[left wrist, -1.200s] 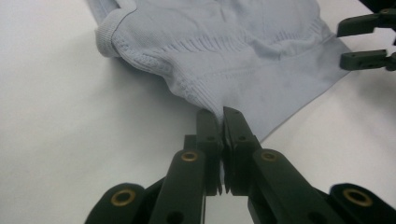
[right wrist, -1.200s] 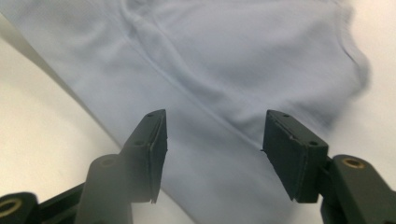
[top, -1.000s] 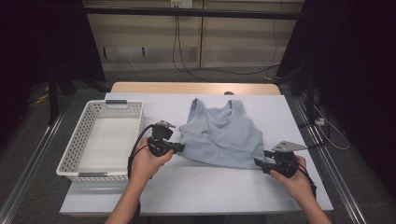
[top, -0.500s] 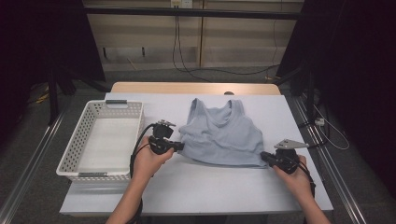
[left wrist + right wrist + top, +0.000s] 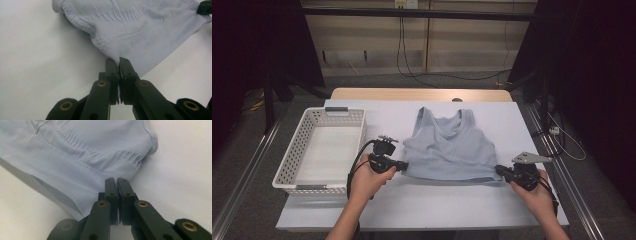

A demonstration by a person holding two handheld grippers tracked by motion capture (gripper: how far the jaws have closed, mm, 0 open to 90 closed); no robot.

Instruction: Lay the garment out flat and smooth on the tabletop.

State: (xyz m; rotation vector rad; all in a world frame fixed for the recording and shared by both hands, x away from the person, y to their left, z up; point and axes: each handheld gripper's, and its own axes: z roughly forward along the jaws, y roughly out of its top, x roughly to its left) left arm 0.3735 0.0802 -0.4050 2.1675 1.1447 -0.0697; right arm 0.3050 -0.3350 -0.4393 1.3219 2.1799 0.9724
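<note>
A pale blue sleeveless knit top [image 5: 449,147] lies flat on the white table cover, straps towards the far side. My left gripper [image 5: 404,165] is at the top's near left corner and is shut on the ribbed hem [image 5: 110,51]; its jaws [image 5: 118,61] pinch the fabric edge. At the near right corner, my right gripper [image 5: 500,170] is shut on the hem too, with the ribbed band [image 5: 100,177] caught between its closed jaws [image 5: 117,181]. The right gripper's tip [image 5: 205,6] also shows at the far corner in the left gripper view.
A white perforated plastic basket [image 5: 292,150] stands on the table's left side, with nothing in it. The white cover [image 5: 437,210] has bare room in front of the top. Metal rails run along both sides of the table; the room beyond is dark.
My right gripper has moved a little left onto the top's near right corner and closed on the hem. The left gripper has kept its hold and place.
</note>
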